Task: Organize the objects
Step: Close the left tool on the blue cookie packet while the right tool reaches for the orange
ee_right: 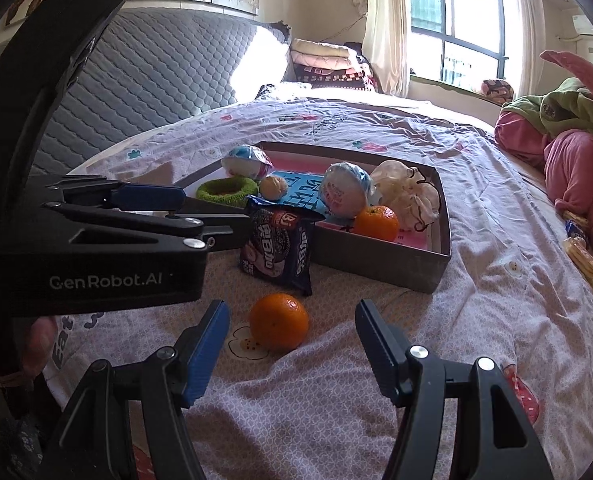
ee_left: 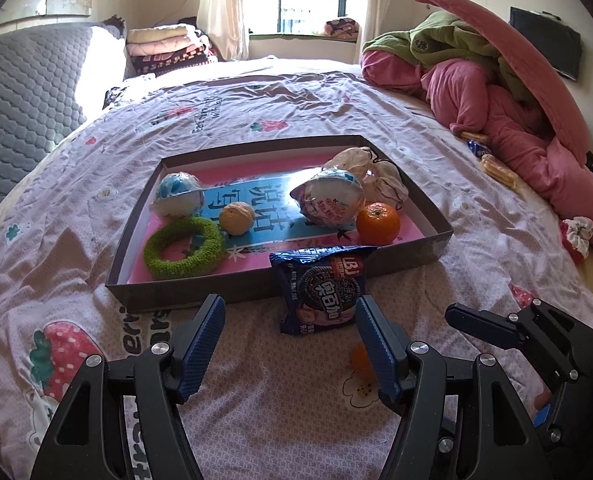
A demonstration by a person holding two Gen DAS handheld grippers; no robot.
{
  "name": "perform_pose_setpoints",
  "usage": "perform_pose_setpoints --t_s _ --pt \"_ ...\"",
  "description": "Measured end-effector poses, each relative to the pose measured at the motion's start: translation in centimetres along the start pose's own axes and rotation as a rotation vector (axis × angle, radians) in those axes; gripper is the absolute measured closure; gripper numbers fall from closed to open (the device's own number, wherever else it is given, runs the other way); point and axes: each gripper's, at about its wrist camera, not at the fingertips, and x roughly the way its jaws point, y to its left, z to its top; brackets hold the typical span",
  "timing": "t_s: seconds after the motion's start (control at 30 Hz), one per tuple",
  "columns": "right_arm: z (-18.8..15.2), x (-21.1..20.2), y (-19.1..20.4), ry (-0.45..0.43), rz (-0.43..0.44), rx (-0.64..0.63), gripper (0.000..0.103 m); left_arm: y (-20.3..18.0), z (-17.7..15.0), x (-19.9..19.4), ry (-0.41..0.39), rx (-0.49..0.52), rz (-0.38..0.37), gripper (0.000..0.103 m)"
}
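Green ring [ee_left: 184, 247], orange tangerine [ee_right: 279, 321], dark blue cookie packet [ee_left: 321, 289]

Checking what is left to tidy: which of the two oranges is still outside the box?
The orange lying on the bedsheet just ahead of the right gripper. The other orange already sits inside the box, at its near corner.

snack packet [ee_right: 276, 246] – leaning on tray [ee_right: 380, 260] front wall | loose orange [ee_right: 278, 321] – before packet, on bed

Left gripper [ee_left: 288, 344] open above a floral bedsheet [ee_left: 336, 120]. Just ahead of its fingertips, a blue cookie packet [ee_left: 320, 288] leans against a shallow box [ee_left: 256, 292] holding toys and an orange [ee_left: 377, 223].
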Motion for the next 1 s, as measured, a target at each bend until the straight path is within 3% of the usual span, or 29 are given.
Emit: perform_pose_setpoints --t_s 0.8,1.0 --pt "-0.6 3.9 0.8 0.063 0.006 -0.028 0.039 -0.9 0.6 4.9 0.045 -0.029 -0.052 0.034" --pt "-0.6 4.3 0.8 0.07 -0.013 -0.035 0.054 -0.9 0.6 5.9 0.059 -0.043 -0.06 0.034"
